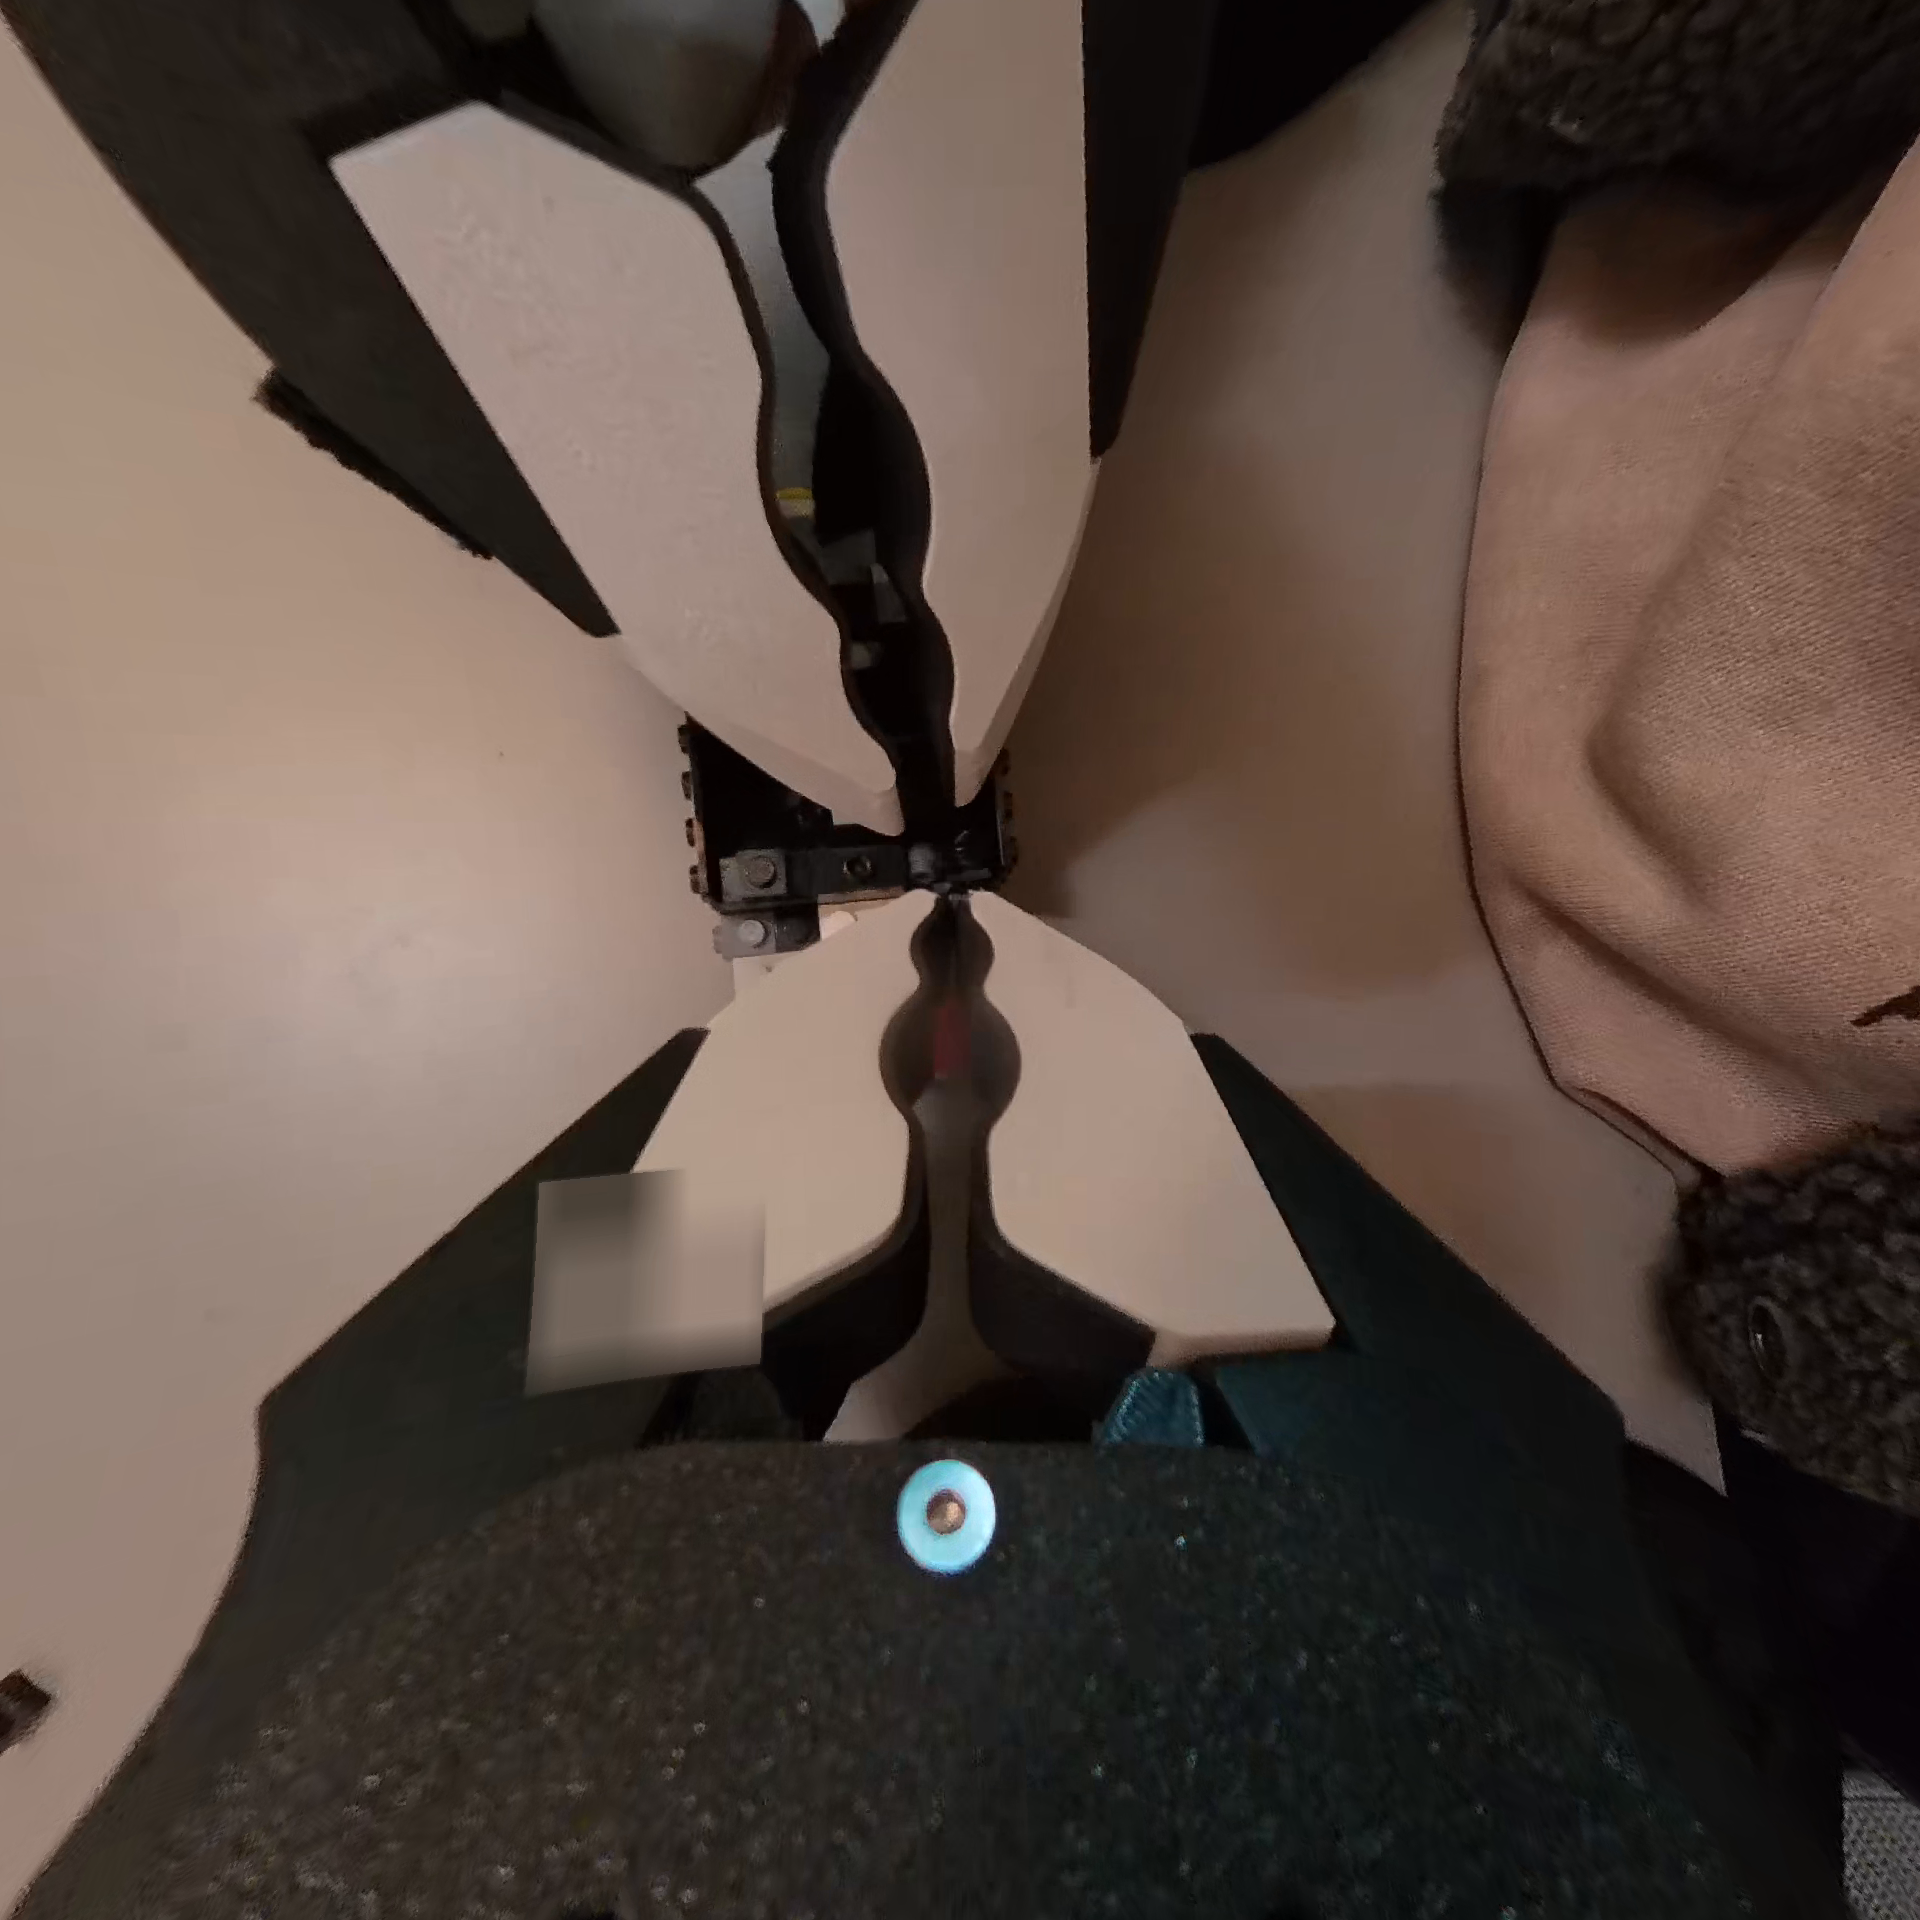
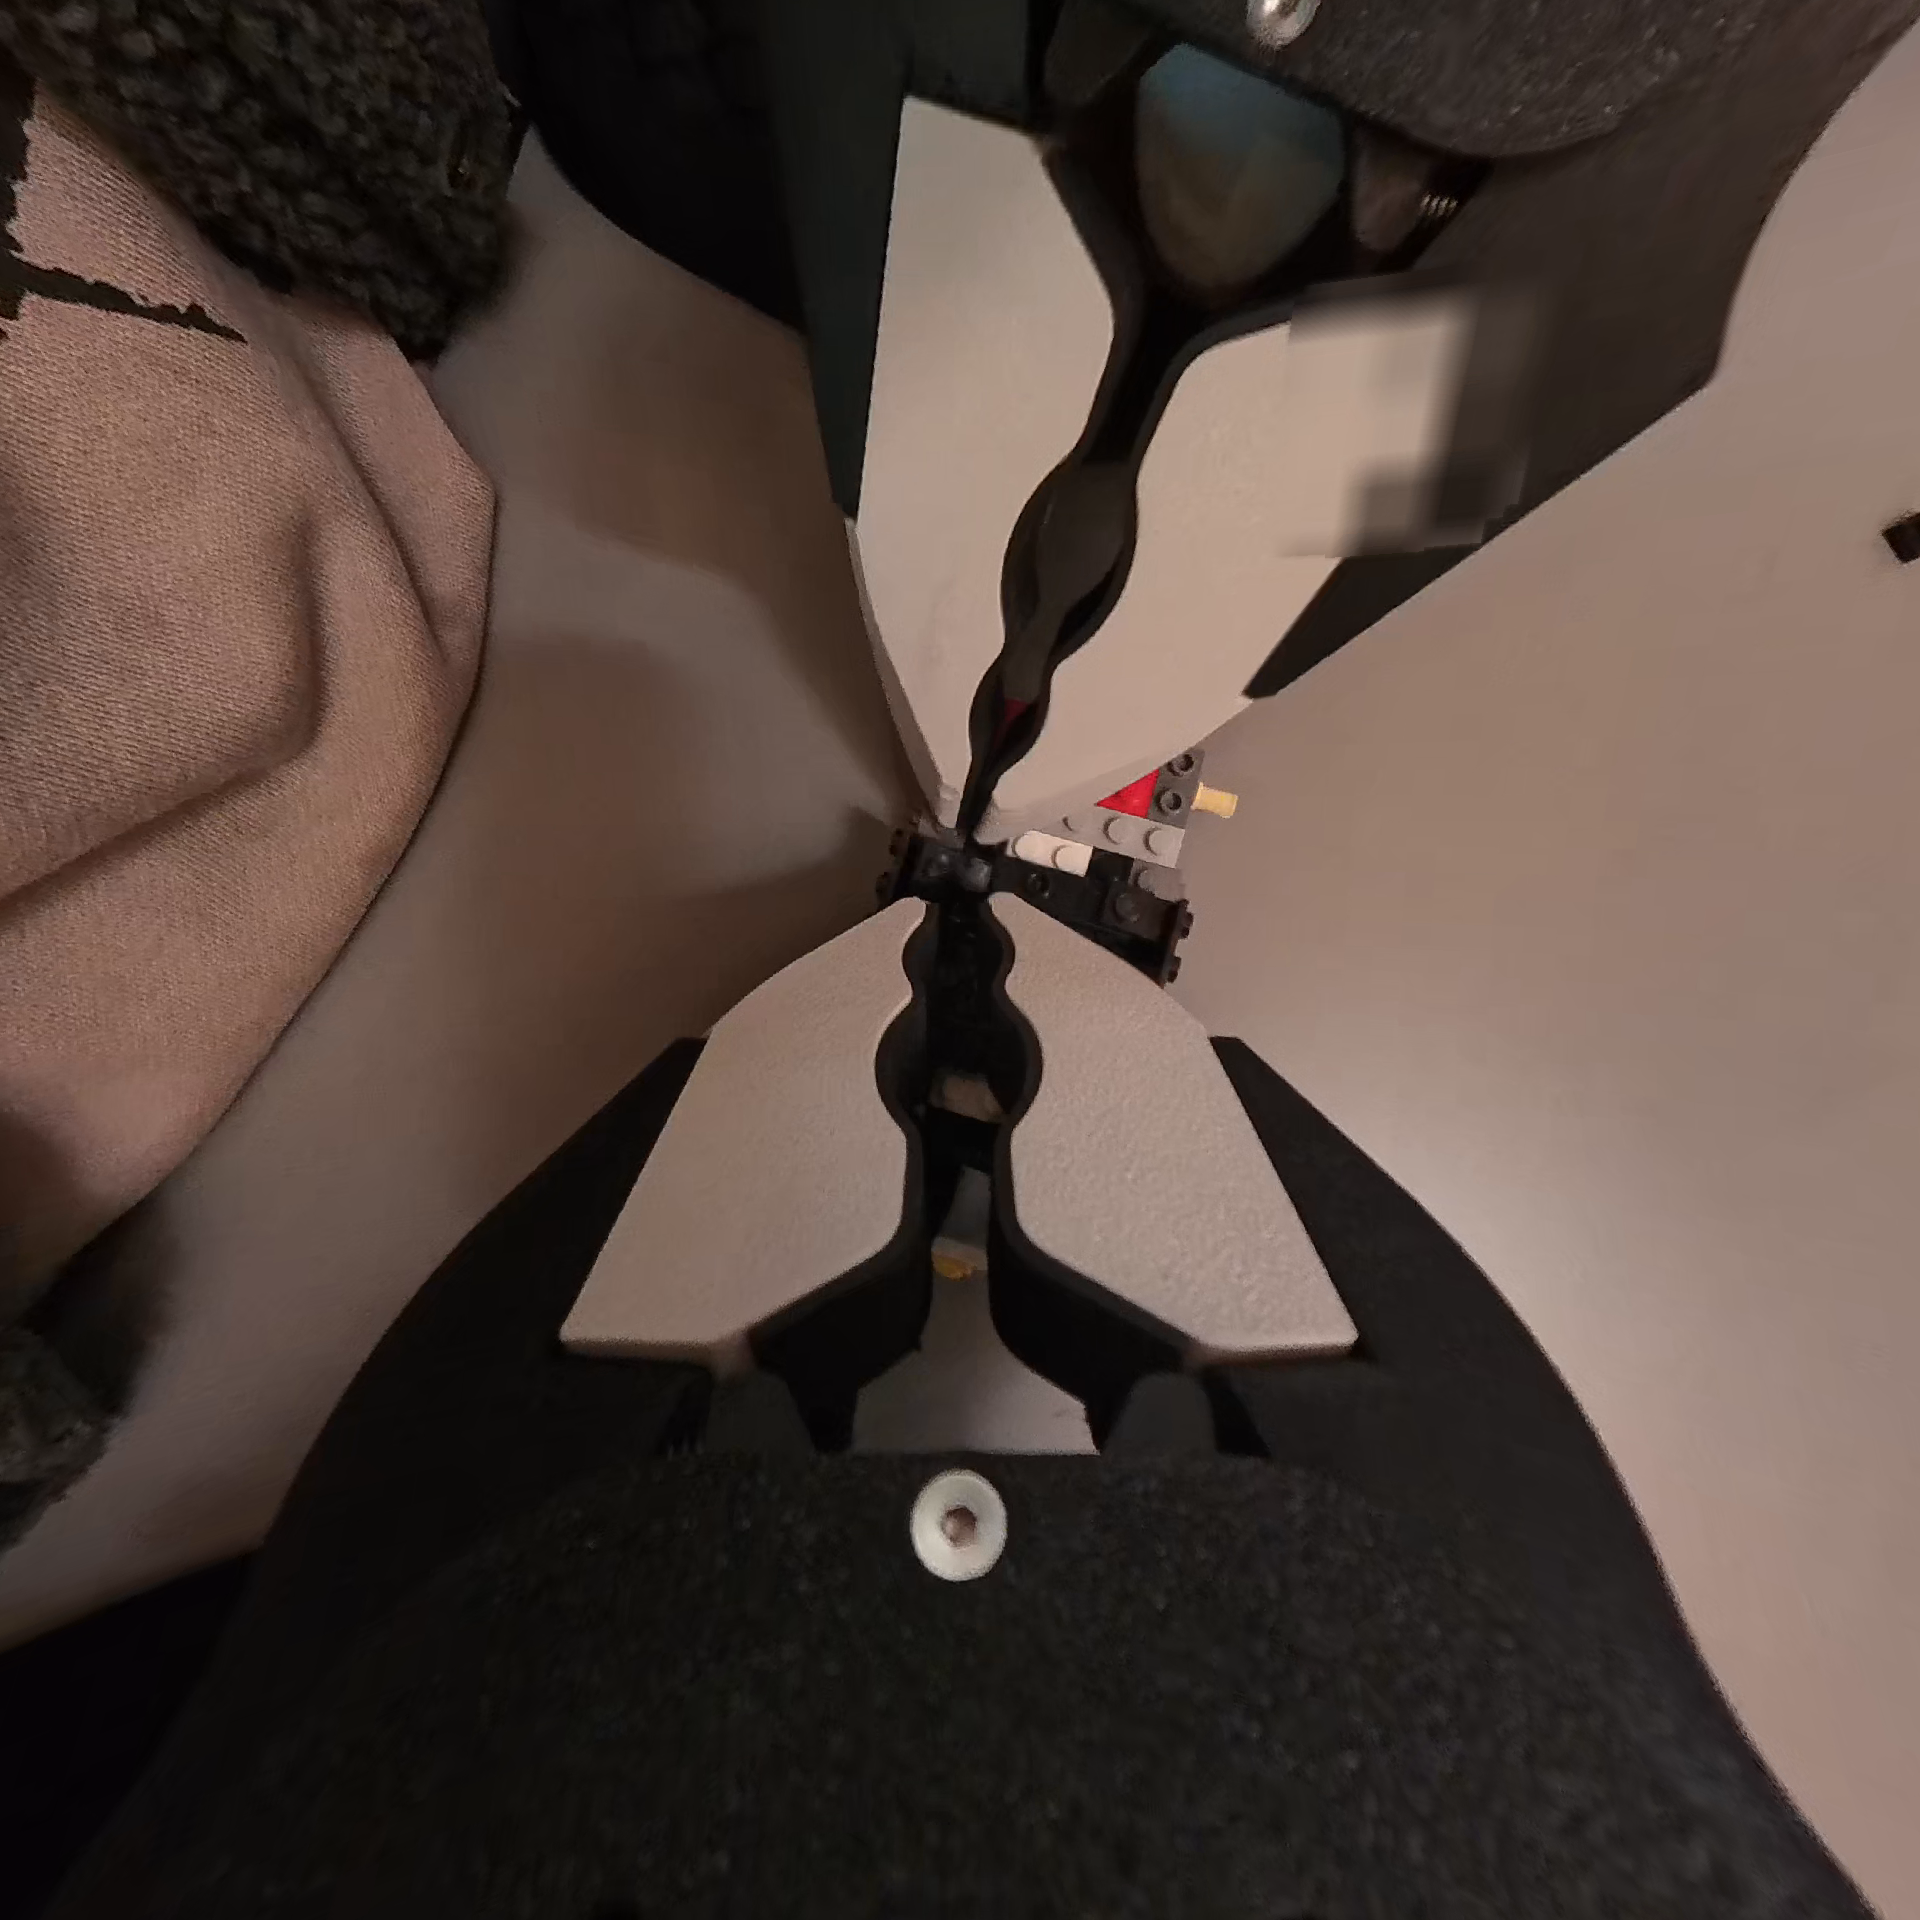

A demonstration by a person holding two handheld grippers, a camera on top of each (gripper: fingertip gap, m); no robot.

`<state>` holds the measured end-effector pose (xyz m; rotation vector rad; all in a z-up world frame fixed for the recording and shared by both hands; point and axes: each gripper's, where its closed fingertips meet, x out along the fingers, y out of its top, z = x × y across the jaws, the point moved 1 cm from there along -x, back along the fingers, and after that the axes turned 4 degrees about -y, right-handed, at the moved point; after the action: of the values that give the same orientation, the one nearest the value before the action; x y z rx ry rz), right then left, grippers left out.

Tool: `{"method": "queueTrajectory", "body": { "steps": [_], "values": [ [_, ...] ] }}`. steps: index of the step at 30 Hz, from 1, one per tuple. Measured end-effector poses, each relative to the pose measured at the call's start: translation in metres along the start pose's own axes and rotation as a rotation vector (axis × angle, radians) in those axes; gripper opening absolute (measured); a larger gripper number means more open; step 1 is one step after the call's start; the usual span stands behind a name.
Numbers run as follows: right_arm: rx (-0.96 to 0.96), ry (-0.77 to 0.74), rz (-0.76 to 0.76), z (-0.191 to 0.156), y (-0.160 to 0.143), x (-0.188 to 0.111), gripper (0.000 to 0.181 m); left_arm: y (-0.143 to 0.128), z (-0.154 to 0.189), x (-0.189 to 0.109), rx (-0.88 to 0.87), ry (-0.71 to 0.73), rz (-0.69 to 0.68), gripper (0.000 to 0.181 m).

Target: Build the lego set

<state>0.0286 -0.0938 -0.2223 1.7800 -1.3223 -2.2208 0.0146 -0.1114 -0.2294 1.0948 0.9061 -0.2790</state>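
Black felt-like housing filled the bottom of each wrist view, and from it the grey fingers ran forward to meet tip to tip with the other tool over a pale table (image 1: 312, 935). The left gripper (image 1: 948, 906) had its jaws drawn together, pinching the edge of a small, mostly black lego assembly (image 1: 831, 862); a red sliver showed in the gap between its fingers. Directly opposite, the right gripper (image 2: 958, 906) was likewise closed on the same lego assembly (image 2: 1049, 883), so the model hung clamped between the two tools just above the table. Seen from the right wrist, the build carried black studded plates, a white plate, grey plates, a red piece (image 2: 1130, 798) and a tan peg (image 2: 1218, 800) sticking out sideways. Seen from the left wrist, a grey plate (image 1: 764, 933) sat at the near edge. Farther off to the side lay beige fabric (image 1: 1662, 727) with a dark fleecy trim (image 1: 1662, 135), part of a person's garment. A small dark piece (image 2: 1903, 540) lay apart on the table.
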Motion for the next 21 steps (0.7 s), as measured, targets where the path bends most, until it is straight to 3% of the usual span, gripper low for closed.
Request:
{"method": "queueTrajectory", "body": {
  "steps": [13,21],
  "values": [
    [0.063,0.018,-0.082,-0.0030,0.0047,0.0020,0.003,0.0036,0.0018,-0.0017,0.001,0.024,0.120,0.004],
    [0.074,0.025,-0.117,-0.0045,0.0097,0.0048,0.002,0.0011,0.0039,0.0009,0.054,0.058,0.110,0.005]
  ]
}}
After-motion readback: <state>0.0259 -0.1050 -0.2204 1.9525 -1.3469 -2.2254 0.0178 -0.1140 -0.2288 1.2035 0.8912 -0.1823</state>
